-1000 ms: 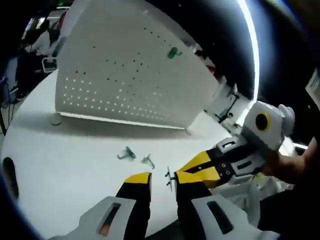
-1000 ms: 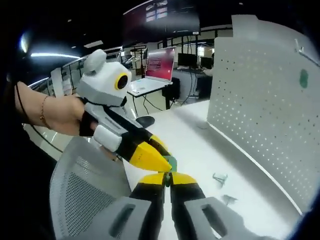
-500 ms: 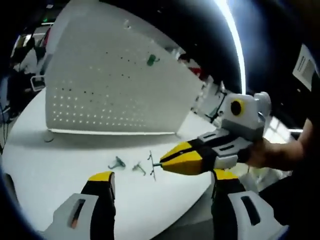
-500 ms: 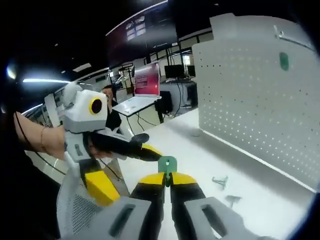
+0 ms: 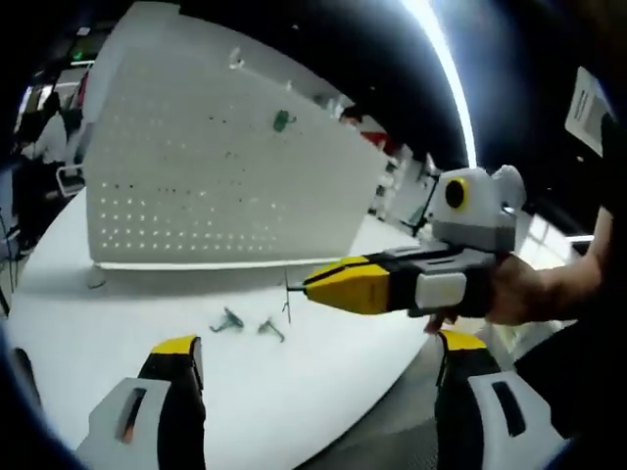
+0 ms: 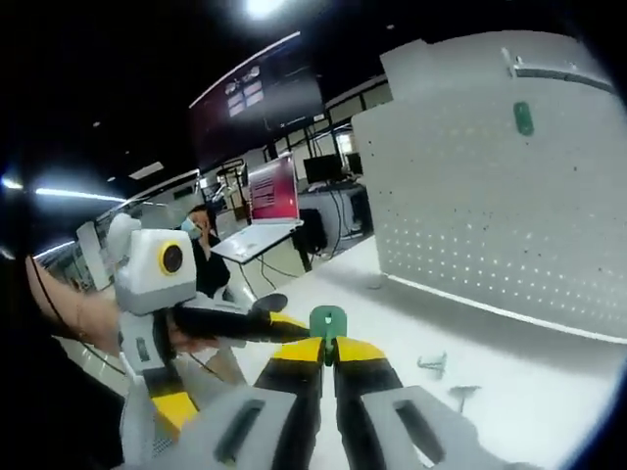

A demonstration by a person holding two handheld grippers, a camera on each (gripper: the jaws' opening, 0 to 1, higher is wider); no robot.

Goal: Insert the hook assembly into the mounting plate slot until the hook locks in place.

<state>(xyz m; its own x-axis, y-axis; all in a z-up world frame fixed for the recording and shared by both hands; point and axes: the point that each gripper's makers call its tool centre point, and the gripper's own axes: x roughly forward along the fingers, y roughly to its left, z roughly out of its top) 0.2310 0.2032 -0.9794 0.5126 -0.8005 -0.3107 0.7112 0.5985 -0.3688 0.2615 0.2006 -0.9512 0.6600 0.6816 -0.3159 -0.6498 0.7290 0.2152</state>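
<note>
- Standing upright at 10 o'clock in the left gripper view: white pegboard [image 5: 225,176] on the white table [image 5: 118,333], one green hook [image 5: 283,120] mounted high on it.
- Two loose hooks [image 5: 245,323] on the table, near the board's base.
- Left gripper [image 5: 313,362]: jaws wide apart, empty.
- Right gripper [image 6: 328,352]: jaws pressed together on the hook assembly [image 6: 327,321], green tab at 12 o'clock above the tips.

open laptop [image 6: 263,201], white table [image 5: 118,333]
</note>
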